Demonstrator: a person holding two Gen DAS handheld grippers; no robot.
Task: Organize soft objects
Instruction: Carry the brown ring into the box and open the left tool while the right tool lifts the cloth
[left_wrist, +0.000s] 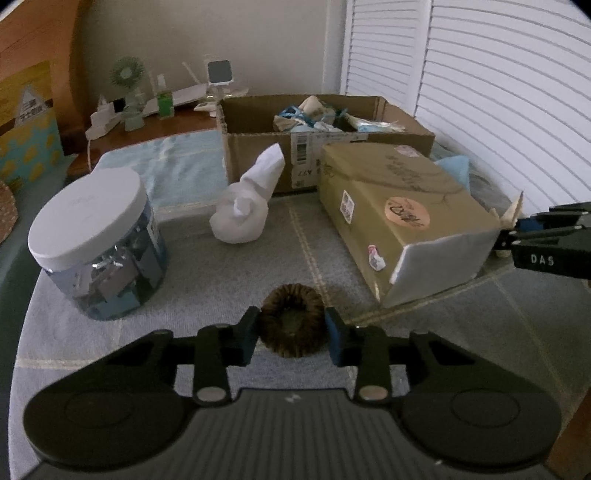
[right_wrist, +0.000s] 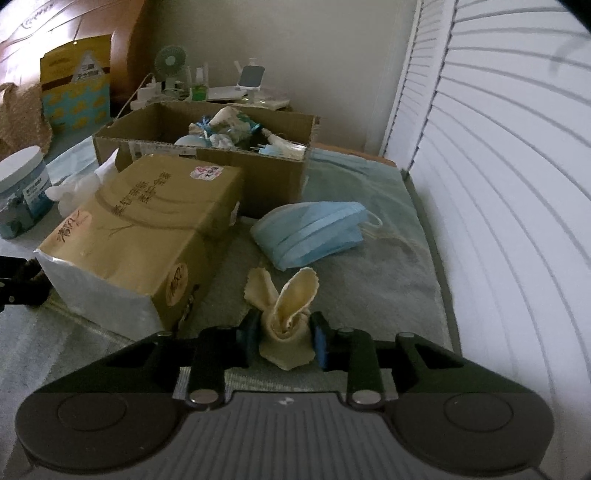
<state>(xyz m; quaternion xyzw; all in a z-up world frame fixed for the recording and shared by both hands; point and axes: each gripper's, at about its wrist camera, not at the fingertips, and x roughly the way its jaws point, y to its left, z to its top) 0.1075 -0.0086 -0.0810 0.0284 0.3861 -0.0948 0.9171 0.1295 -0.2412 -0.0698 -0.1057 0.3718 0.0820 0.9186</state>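
A brown fuzzy scrunchie (left_wrist: 291, 299) lies on the grey cloth surface, and my left gripper (left_wrist: 291, 325) is shut on it, a blue pad against each side. In the right wrist view my right gripper (right_wrist: 284, 328) is shut on a crumpled cream cloth (right_wrist: 295, 295) whose two points stick up. A stack of blue face masks (right_wrist: 314, 229) lies just beyond it. A white cloth bundle (left_wrist: 245, 210) rests in front of an open cardboard box (left_wrist: 258, 155) that holds several soft items. At the right edge of the left wrist view the right gripper (left_wrist: 517, 236) shows.
A tan tissue pack (left_wrist: 399, 210) lies between the two grippers. A jar with a white lid (left_wrist: 92, 229) stands at the left. White louvred doors (right_wrist: 498, 184) line the right side. A small fan and bottles stand on a wooden shelf (left_wrist: 147, 129) behind the box.
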